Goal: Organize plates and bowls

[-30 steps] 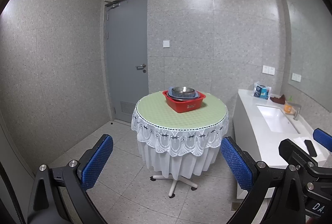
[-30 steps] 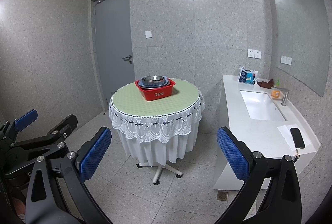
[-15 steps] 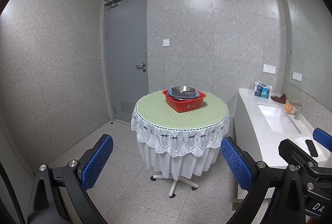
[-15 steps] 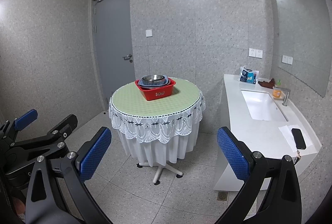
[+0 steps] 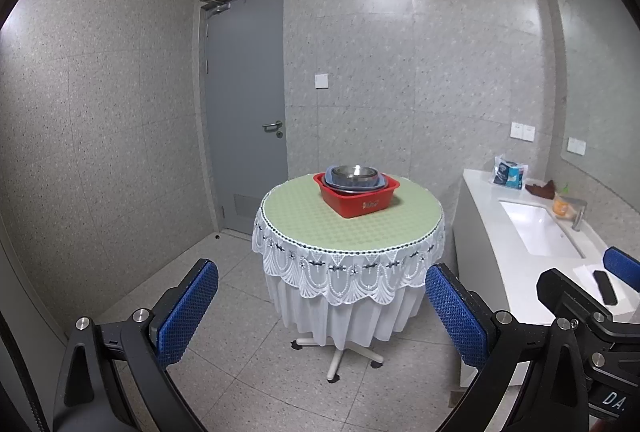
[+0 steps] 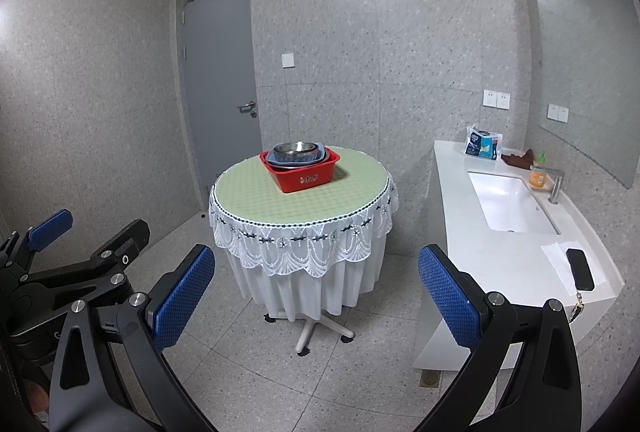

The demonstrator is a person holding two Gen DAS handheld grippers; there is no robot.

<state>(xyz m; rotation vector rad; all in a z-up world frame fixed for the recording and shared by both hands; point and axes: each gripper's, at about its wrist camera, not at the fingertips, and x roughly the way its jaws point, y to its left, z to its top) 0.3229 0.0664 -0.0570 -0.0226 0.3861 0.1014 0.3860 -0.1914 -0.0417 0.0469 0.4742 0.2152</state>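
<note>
A round counter (image 5: pixel 348 228) with a pale green dotted top and white lace skirt is standing mid-room. At its 12 o'clock edge a red plastic tub (image 5: pixel 357 197) is holding a blue-grey dish (image 5: pixel 338 182) with a shiny steel bowl (image 5: pixel 355 172) nested on top. Both the left gripper (image 5: pixel 322 306) and right gripper (image 6: pixel 316 294) are hovering level, jaws spread wide and released, blue textured pads facing inward, well apart from the tub. A white sink (image 6: pixel 508 204) is sitting at 3 o'clock. Compared with a second ago, the view is drifting slightly closer.
</note>
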